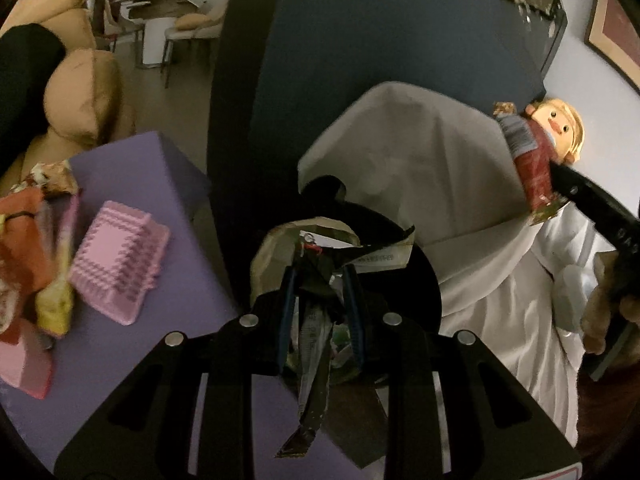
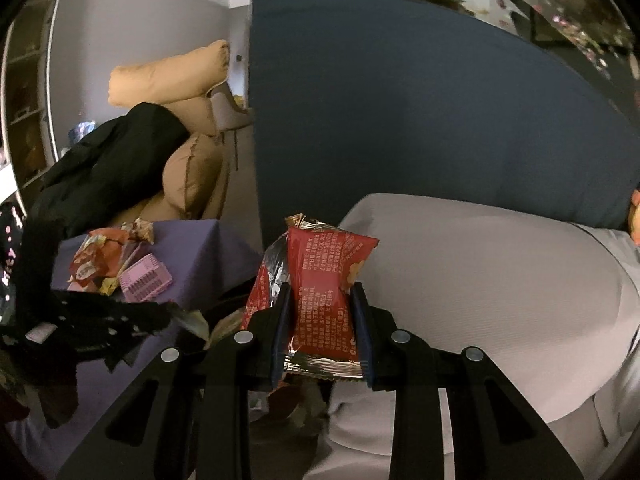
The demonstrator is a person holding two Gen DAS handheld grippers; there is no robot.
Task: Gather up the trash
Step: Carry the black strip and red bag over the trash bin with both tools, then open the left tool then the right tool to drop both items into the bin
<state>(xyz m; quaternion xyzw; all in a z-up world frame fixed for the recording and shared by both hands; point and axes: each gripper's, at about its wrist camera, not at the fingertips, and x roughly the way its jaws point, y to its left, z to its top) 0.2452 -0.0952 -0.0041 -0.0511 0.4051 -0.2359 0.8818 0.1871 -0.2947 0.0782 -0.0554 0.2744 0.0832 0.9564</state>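
Right wrist view: the right gripper clenches a red snack packet between its blue pads, above a pale pillow. Left of it, the left gripper pinches a dark crumpled wrapper over a black bin between bed and purple table. More wrappers and a pink tray lie on the table.

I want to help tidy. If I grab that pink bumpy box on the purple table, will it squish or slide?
The pink bumpy box looks like thin moulded plastic, so probably light and a bit squashy. It sits flat on the purple table, so it should slide rather than roll.
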